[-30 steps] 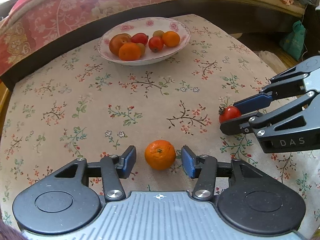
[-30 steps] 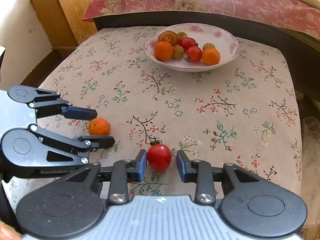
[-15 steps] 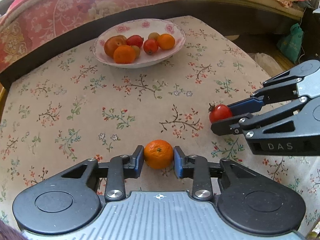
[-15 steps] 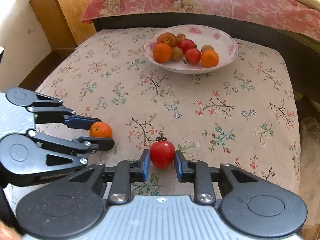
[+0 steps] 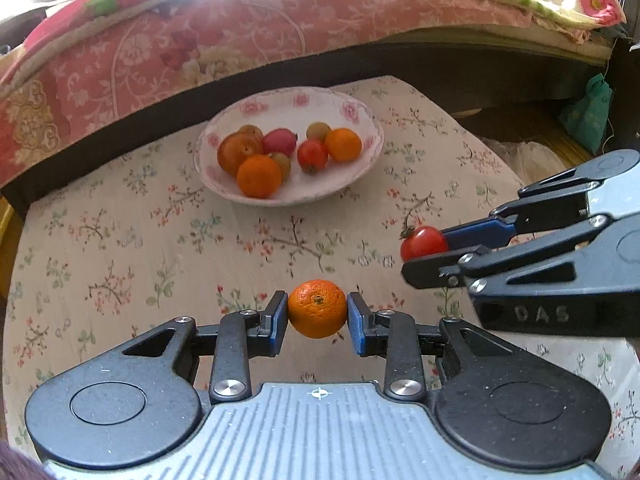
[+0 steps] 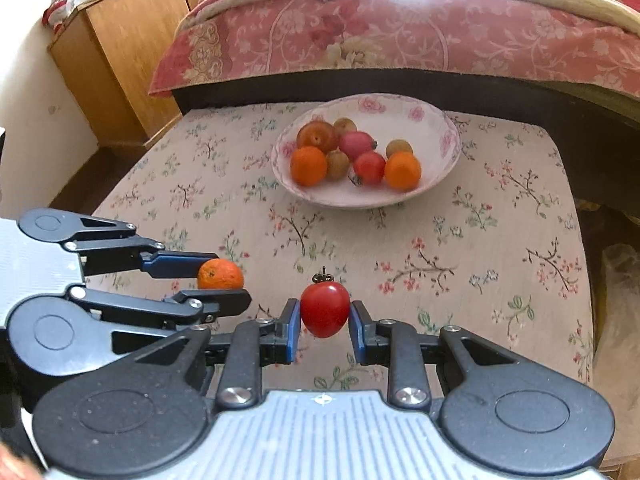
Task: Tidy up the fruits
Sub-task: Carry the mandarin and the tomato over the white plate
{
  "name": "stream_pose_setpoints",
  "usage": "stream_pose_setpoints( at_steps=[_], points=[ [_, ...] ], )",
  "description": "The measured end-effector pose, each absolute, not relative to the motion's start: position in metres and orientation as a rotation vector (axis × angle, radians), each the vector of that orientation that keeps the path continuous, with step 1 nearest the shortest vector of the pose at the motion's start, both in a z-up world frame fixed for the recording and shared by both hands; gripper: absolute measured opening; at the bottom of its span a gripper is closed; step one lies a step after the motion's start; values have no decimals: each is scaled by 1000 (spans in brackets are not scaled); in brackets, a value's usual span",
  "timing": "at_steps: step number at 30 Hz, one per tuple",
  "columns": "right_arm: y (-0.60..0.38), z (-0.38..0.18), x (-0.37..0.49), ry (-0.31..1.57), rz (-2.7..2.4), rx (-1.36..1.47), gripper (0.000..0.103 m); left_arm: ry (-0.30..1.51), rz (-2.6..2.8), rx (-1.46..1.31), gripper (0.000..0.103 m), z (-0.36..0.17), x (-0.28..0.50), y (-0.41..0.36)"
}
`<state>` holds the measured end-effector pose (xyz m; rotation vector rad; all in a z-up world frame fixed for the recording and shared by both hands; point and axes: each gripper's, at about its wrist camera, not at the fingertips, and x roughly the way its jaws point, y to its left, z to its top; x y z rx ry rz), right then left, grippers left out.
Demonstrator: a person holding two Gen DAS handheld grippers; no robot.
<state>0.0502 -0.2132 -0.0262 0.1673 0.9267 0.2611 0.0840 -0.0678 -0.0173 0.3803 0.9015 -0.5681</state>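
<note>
L jaws clamp orange (image 5: 317, 308), R jaws tomato (image 6: 325, 309); floral cloth (image 5: 120, 248), bed (image 6: 400, 32) behind.

Black plastic body of the right gripper (image 5: 425, 249) is showing raised letters "DAS" in the left wrist view. Nothing else is reading legibly in either view.

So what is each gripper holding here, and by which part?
Left gripper: the small orange, pinched across its sides. Right gripper: the cherry tomato, across its sides, stem up.
</note>
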Motion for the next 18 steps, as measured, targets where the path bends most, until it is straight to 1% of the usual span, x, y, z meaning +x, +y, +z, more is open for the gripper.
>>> stream_pose_setpoints(
  at_steps=[18],
  points=[
    [-225,-14,70,878,245,237,30,844,-540,355,39,-4,109,-78]
  ],
)
